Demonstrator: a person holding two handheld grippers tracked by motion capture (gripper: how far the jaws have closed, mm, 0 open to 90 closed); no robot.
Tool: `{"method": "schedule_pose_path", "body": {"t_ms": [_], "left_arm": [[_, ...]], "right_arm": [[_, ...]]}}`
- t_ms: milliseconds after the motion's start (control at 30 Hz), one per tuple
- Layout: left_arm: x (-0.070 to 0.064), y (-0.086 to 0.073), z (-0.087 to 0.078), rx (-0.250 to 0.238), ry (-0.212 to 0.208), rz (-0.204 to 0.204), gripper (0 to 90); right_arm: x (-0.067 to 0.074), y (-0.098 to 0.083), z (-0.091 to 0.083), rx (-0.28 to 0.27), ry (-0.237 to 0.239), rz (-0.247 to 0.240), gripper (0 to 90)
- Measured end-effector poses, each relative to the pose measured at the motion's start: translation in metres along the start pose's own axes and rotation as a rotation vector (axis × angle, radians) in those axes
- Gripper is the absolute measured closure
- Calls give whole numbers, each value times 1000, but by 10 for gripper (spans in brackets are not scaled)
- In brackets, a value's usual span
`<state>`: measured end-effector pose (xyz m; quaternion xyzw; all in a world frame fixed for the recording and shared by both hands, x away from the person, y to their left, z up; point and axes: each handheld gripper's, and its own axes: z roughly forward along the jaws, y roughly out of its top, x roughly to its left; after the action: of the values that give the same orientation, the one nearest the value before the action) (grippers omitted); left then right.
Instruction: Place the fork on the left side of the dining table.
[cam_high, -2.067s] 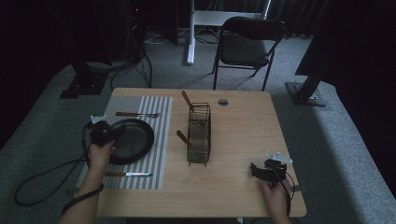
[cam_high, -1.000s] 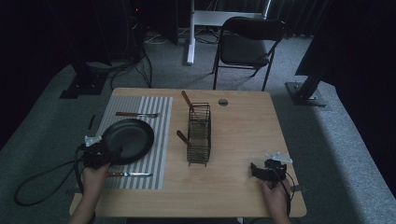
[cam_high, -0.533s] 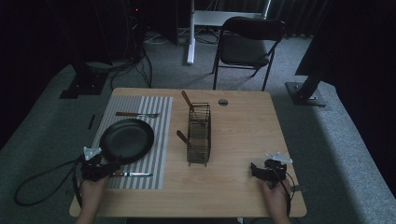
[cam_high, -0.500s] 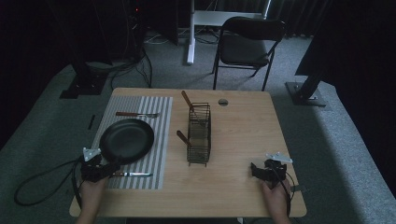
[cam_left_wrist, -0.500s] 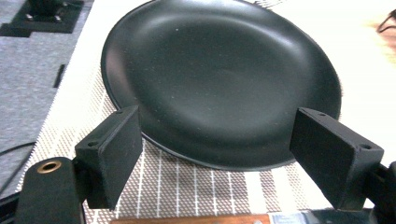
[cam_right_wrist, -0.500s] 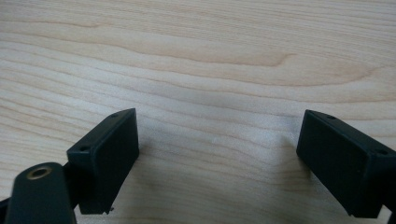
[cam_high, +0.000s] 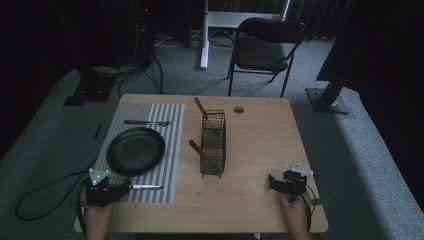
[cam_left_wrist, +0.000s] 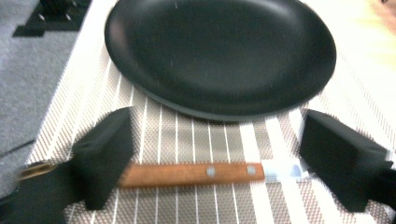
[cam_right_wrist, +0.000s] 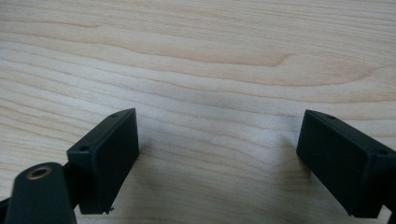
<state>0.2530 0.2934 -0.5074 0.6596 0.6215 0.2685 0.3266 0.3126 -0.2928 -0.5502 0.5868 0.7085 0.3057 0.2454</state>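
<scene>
Knife (cam_left_wrist: 189, 174) between open left gripper (cam_left_wrist: 215, 158) jaws

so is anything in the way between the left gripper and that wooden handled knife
Nothing visible. The left gripper has open jaws on either side of the knife, which lies flat on the striped placemat. The black plate sits beyond it, clear of the handle.

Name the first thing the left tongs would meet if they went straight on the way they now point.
Probably the wooden-handled knife, lying crosswise on the striped placemat between the open left tongs. Passing above it, they would reach the black plate rim next; depth is uncertain.
</scene>
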Motion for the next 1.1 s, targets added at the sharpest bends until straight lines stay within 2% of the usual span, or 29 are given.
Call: {"method": "schedule_pose_path", "body": {"t_ms": [167,233,300,333,400,467,500,567,600,667,733,833,967,1100], "left_arm": [[-2,-13,-2,37,-9,4,90],[-5,-18,-4,47,-26,22,89],[-8,-22,-3,62,-26,32,88],[-8,-23,-3,79,-44,39,19],[-10,-24,-2,89,-49,53,0],[-12,-25,-4,67,-27,42,0],[-13,-26,-5,68,-25,46,0],[-16,-30,-6,77,16,56,0],[-16,-32,-5,89,22,57,0],[-16,-36,-4,105,28,43,0],[-15,-40,-4,102,58,20,0],[-12,-45,-5,88,53,-21,0],[-12,-48,-7,72,70,-34,0],[-10,-49,-7,51,111,-48,0]], "right_arm": [[0,0,0,0,0,0,126],[0,0,0,0,0,0,125],[0,0,0,0,0,0,125],[0,0,0,0,0,0,125],[0,0,0,0,0,0,126],[0,0,0,0,0,0,125],[0,0,0,0,0,0,125],[0,0,0,0,0,0,126],[0,0,0,0,0,0,125],[0,0,0,0,0,0,125],[0,0,0,0,0,0,125],[0,0,0,0,0,0,125],[0,0,0,0,0,0,126],[0,0,0,0,0,0,125]]}}
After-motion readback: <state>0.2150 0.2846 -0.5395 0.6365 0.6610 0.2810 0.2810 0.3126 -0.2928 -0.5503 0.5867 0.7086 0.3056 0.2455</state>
